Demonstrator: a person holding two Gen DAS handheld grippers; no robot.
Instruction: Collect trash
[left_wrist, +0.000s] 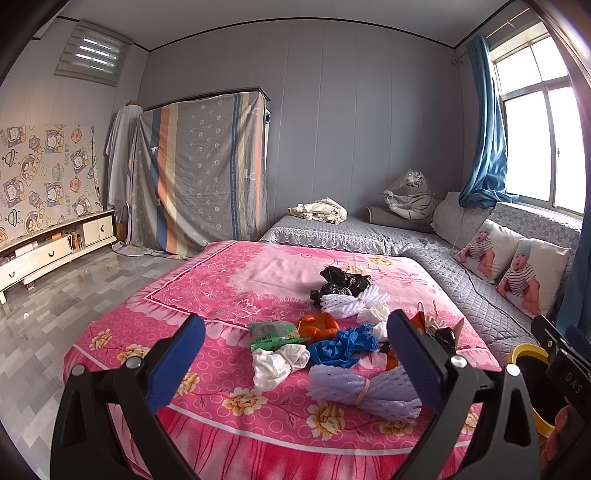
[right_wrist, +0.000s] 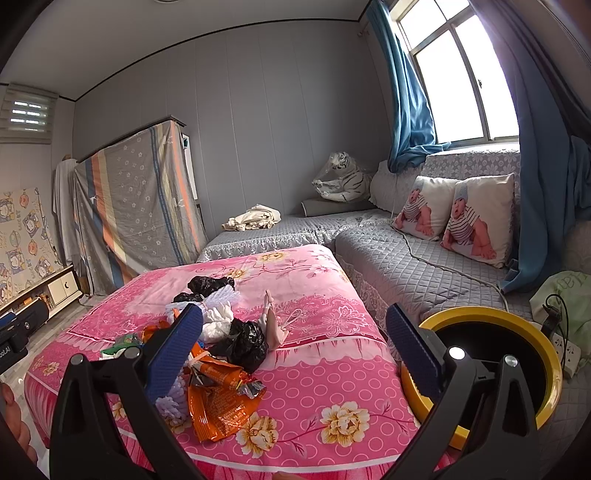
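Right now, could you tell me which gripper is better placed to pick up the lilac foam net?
Left. The left gripper is open with the lilac foam net between its fingers; the right gripper faces bare pink bedspread.

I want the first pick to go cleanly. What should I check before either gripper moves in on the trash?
1. Left gripper open and empty: ok.
2. Right gripper open and empty: ok.
3. Bin within view, mouth unobstructed: ok; it sits right of the bed.
4. Nearest piece free to grab: ok; the foam net lies alone at the bed's near edge, by the left gripper.
5. Orange wrapper clear of other trash: not ok; it overlaps the pile beside the black bag.
6. Bin has room: cannot tell; its inside is dark.
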